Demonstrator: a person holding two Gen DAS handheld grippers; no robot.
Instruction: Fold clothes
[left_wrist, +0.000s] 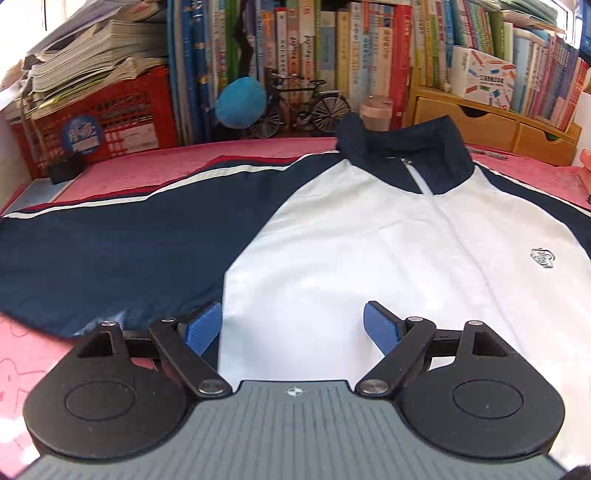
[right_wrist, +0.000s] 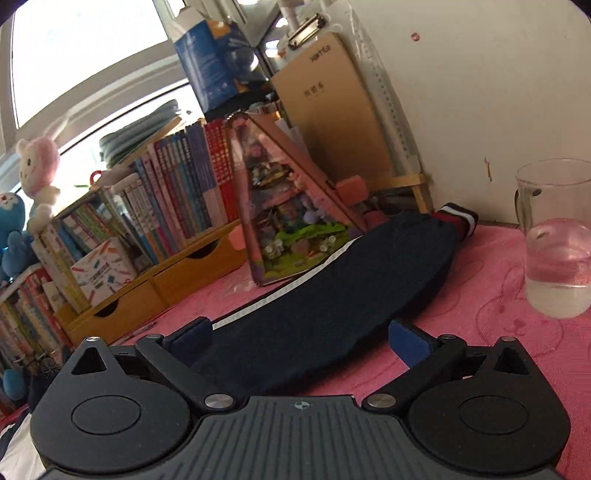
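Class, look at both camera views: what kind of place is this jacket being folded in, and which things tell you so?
Most likely a home study desk: rows of upright books, a pink cloth-covered desk bearing the jacket, and plush toys.

A pink-covered table (left_wrist: 155, 166) carries the spread jacket (left_wrist: 351, 240) and a glass jug (right_wrist: 557, 240).

Jacket (left_wrist: 369, 229) flat on table (left_wrist: 147, 173), books (left_wrist: 332, 55) behind, sleeve (right_wrist: 351, 280) left of glass (right_wrist: 557, 240)
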